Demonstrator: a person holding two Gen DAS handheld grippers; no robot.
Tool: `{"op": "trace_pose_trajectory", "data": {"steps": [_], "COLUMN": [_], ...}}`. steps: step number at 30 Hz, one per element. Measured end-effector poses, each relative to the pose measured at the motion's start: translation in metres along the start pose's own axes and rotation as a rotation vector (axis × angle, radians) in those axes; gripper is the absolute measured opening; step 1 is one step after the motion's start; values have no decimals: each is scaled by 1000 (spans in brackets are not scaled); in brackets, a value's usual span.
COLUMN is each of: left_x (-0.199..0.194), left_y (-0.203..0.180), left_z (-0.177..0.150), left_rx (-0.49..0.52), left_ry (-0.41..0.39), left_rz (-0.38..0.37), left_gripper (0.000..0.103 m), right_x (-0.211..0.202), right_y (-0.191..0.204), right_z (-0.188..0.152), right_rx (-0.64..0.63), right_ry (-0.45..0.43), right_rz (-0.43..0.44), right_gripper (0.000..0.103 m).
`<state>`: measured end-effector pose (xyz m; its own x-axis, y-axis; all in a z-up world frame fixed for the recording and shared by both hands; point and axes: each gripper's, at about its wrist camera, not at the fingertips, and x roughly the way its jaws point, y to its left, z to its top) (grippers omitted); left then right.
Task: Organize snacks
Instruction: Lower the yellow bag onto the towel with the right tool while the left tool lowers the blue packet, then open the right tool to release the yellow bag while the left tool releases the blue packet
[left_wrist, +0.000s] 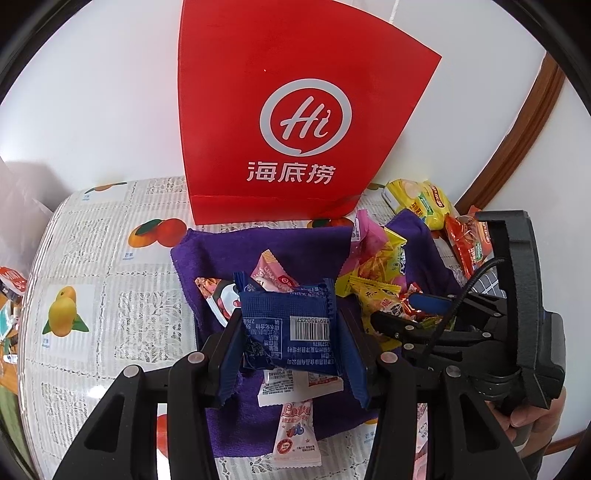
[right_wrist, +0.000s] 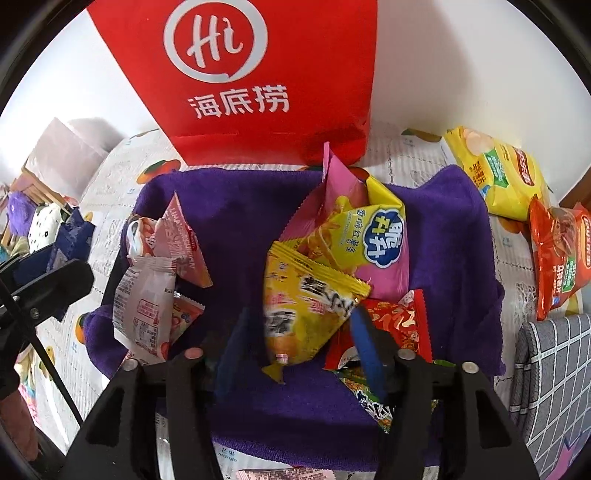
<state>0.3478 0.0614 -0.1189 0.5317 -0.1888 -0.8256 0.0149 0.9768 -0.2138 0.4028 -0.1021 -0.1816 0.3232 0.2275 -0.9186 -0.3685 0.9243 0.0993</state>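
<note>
My left gripper (left_wrist: 291, 332) is shut on a dark blue snack packet (left_wrist: 291, 321), held above a purple cloth (left_wrist: 229, 251). Pink and white packets (left_wrist: 295, 424) lie on the cloth beneath it. My right gripper (right_wrist: 303, 332) is shut on a yellow snack packet (right_wrist: 310, 299) over the same purple cloth (right_wrist: 240, 221). A yellow and pink chip bag (right_wrist: 354, 236) and a red packet (right_wrist: 399, 321) lie just beyond it. Pink and white packets (right_wrist: 155, 280) lie at the cloth's left. The right gripper also shows in the left wrist view (left_wrist: 417, 314).
A tall red paper bag (left_wrist: 291, 110) stands behind the cloth against the white wall; it also shows in the right wrist view (right_wrist: 258, 74). Yellow (right_wrist: 495, 173) and red (right_wrist: 557, 258) chip bags lie on the fruit-print tablecloth (left_wrist: 110, 295) at right. A grey checked cloth (right_wrist: 554, 387) is lower right.
</note>
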Motion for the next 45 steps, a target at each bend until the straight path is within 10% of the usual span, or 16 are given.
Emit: {"op": "trace_pose_trajectory", "data": {"steps": [45], "left_x": [12], "left_y": [-26], "left_z": [-9], "left_rx": [34], "left_ry": [16], "left_rz": [-67], "left_gripper": [52], "right_x": [-70], "right_y": [-43], "right_z": [-5], "right_rx": [103], "right_ry": [-172], "right_rz": [-47], "right_gripper": [63]}}
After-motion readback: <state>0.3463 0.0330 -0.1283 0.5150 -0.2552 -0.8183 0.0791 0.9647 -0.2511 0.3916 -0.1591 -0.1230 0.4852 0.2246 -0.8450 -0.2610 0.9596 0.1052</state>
